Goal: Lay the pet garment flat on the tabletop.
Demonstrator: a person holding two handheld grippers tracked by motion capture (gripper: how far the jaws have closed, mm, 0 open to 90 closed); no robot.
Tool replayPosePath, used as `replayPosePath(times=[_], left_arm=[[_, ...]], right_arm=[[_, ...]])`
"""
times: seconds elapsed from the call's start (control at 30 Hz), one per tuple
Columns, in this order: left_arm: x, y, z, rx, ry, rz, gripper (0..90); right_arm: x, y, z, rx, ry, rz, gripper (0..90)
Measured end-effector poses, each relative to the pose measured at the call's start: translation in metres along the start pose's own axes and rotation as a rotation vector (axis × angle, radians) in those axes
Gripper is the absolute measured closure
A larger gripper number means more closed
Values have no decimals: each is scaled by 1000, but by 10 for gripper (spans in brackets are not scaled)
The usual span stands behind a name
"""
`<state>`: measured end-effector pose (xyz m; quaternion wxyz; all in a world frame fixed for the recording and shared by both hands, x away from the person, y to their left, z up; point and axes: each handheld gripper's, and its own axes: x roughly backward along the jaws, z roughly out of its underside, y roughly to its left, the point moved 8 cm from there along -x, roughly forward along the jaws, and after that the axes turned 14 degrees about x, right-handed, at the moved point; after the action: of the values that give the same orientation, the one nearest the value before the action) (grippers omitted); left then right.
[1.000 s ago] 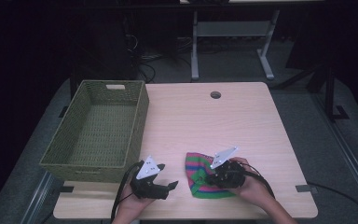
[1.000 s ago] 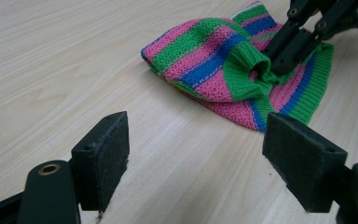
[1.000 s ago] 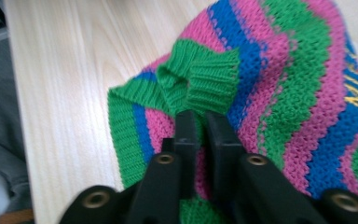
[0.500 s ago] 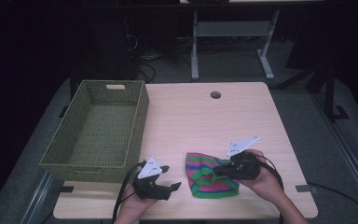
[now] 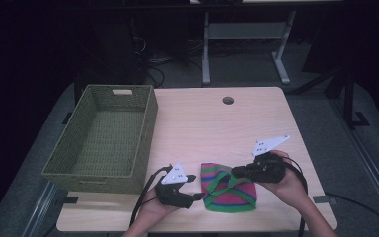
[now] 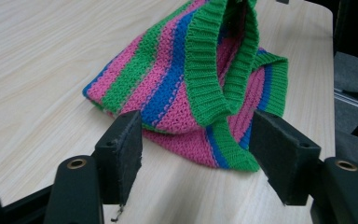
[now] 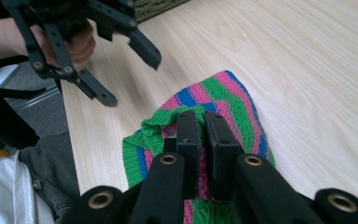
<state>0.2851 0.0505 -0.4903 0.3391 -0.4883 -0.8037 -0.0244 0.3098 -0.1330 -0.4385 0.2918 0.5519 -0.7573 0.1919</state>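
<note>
A knit hat striped pink, green and blue lies near the table's front edge. Its green ribbed rim is pulled up off the table. My right gripper holds that rim; in the right gripper view its jaws are shut on the green band, with the hat below. My left gripper sits just left of the hat, open. In the left gripper view its jaws stand wide apart in front of the hat, touching nothing. The left gripper also appears open in the right gripper view.
A green woven basket stands empty at the table's left side. The light wooden table has a round cable hole near its far edge. A desk frame stands on the floor beyond.
My right gripper has moved right and slightly up, drawing the hat's green rim with it. The left gripper has stayed about where it was.
</note>
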Motion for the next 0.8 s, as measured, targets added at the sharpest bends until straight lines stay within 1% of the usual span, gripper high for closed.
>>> replayPosePath(times=[0.07,0.1,0.13,0.17,0.2,0.23,0.27,0.33,0.37,0.4,0.43,0.47,0.5,0.57,0.6,0.63,0.67,0.7,0.73,0.77,0.8], left_arm=[[-7,-1,-3,-10,1,15,358],[-7,-1,-3,-10,1,15,363],[-11,-2,-4,-27,8,18,365],[-11,-2,-4,-27,8,18,369],[-13,-4,-4,-41,14,29,378],[-16,-4,-4,-52,18,32,378],[-20,-6,-4,-69,23,48,370],[-22,-7,-5,-77,25,48,371],[-24,-7,-6,-89,32,43,371],[-28,-7,-8,-90,38,40,355],[-28,-7,-8,-90,38,40,354],[-33,-5,-10,-91,47,26,354],[-33,-5,-10,-91,47,26,354],[-38,-3,-11,-86,67,13,354],[-43,-1,-10,-81,83,2,357],[-43,-1,-10,-81,83,2,372],[-49,1,-8,-81,107,-22,429],[-49,1,-8,-81,107,-22,469],[-52,2,-8,-88,119,-41,506],[-54,3,-6,-92,138,-41,506],[-58,3,-5,-94,140,-39,578]], right_arm=[[2,-1,-1,-1,-2,-1,848],[2,-1,-1,-1,-2,-1,848],[3,-2,-3,1,-10,0,848],[3,-2,-3,1,-10,0,848],[4,-5,-4,-3,-18,-5,848],[4,-5,-4,-3,-18,-5,848],[6,-6,-5,-5,-21,-8,848],[6,-7,-5,-2,-23,-4,848],[6,-7,-5,-5,-26,-7,848],[7,-7,-4,-10,-24,-12,848],[7,-7,-4,-10,-24,-12,848],[7,-8,-4,-16,-23,-14,848],[7,-8,-4,-16,-23,-14,848],[8,-10,-3,-17,-27,-14,848],[10,-10,-3,-24,-30,-13,848],[10,-10,-3,-24,-30,-13,848],[10,-10,-3,-21,-31,-12,848],[10,-10,-3,-21,-31,-12,848],[9,-11,-2,-18,-26,-9,848],[9,-11,-2,-18,-26,-9,848],[8,-12,0,-18,-22,-9,848]])
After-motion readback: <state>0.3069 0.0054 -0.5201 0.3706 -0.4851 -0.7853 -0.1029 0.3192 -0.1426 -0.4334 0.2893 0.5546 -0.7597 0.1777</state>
